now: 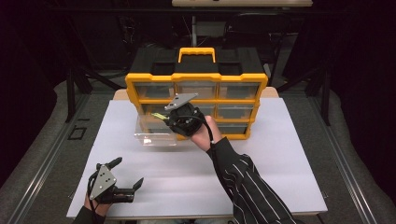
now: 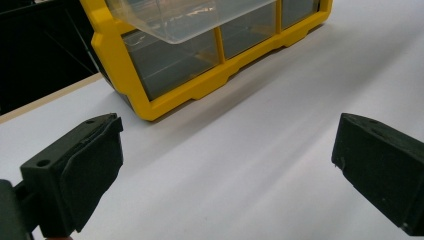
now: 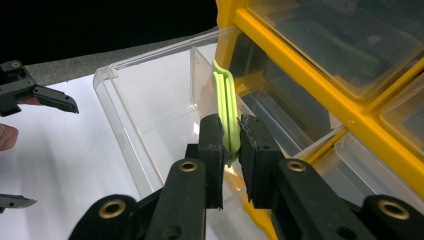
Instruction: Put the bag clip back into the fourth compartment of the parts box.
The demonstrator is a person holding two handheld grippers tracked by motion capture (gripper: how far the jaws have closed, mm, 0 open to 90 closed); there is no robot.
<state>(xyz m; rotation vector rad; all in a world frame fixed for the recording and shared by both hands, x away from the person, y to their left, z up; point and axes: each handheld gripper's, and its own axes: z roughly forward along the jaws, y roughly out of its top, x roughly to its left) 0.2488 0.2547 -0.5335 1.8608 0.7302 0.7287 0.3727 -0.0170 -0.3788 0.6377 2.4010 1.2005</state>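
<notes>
Two grippers work over a white table (image 1: pixel 261 177). The right gripper (image 3: pixel 229 145) pinches a thin green clip (image 3: pixel 226 107) upright between its pads, holding it above a clear drawer (image 3: pixel 150 115) pulled out of the yellow organizer (image 1: pixel 196 79). The left gripper (image 1: pixel 127 173) sits low near the table's front edge, well apart from the organizer, its jaws spread wide with nothing between them.
</notes>
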